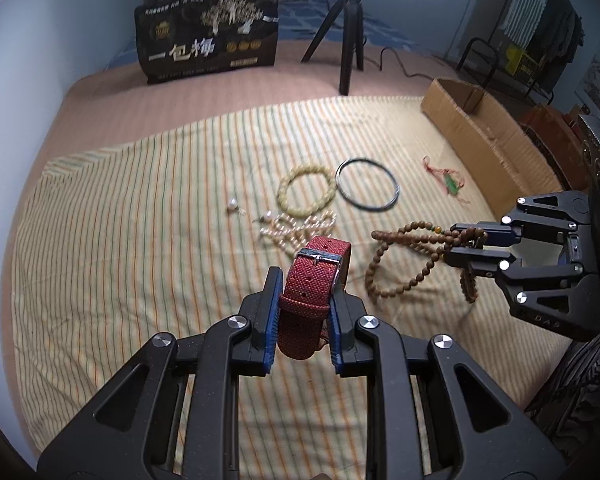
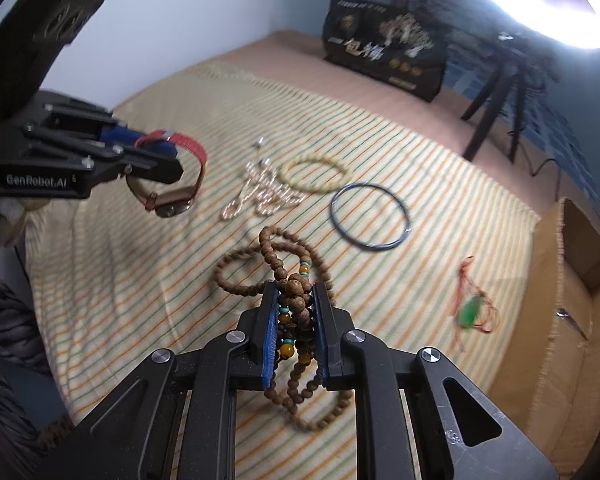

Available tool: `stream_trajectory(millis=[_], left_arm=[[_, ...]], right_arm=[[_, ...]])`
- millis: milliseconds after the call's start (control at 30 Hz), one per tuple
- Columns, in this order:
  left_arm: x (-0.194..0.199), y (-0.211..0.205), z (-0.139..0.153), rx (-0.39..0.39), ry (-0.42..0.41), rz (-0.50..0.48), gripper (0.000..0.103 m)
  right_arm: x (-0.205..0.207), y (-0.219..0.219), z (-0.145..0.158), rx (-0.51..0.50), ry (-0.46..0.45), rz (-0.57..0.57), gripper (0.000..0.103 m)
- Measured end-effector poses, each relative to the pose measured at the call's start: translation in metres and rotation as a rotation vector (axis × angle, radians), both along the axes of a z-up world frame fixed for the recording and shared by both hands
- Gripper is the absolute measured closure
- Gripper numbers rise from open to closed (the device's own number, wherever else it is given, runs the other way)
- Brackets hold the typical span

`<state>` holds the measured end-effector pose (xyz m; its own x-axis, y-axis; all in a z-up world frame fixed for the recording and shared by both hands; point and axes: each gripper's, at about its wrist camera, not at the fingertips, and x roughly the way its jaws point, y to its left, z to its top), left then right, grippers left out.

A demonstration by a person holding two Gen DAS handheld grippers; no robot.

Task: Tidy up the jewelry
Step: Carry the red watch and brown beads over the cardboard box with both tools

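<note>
Your left gripper (image 1: pixel 306 304) clamps a red woven-strap wristwatch (image 1: pixel 314 280), its dial hidden from that hand's camera. Your right gripper (image 2: pixel 296 320) pinches a long brown wooden bead strand (image 2: pixel 288 300); loops dangle above the yellow striped cloth (image 1: pixel 140 220). Farther off lie a pale bead bracelet (image 1: pixel 306 192), a dark thin bangle (image 1: pixel 367 184), blurred pearls (image 1: pixel 296 228) and, right, a green pendant on red cord (image 2: pixel 470 312).

The near and left stretches of the striped cloth (image 1: pixel 112 248) lie bare, open for a pass. Mid-cloth is cluttered: pearl strand (image 1: pixel 296 228), pale bead bracelet (image 1: pixel 306 194) and dark bangle (image 1: pixel 367 185) sit close together (little gap between them). A cardboard box (image 1: pixel 484 132) walls the right edge; a tripod (image 1: pixel 350 40) and black bag (image 1: pixel 208 46) block the far side.
</note>
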<state>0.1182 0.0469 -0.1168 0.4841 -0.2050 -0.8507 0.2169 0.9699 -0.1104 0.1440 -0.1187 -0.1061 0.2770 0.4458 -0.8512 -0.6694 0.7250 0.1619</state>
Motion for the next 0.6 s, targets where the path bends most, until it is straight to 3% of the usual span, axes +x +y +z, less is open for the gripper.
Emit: stream_trajectory(millis=[600], left_arm=[[0.001, -0.055, 0.074, -0.092, -0.187, -0.051, 0.084]], right_arm=[[0.016, -0.082, 0.088, 0.144, -0.111, -0.209, 0.089]])
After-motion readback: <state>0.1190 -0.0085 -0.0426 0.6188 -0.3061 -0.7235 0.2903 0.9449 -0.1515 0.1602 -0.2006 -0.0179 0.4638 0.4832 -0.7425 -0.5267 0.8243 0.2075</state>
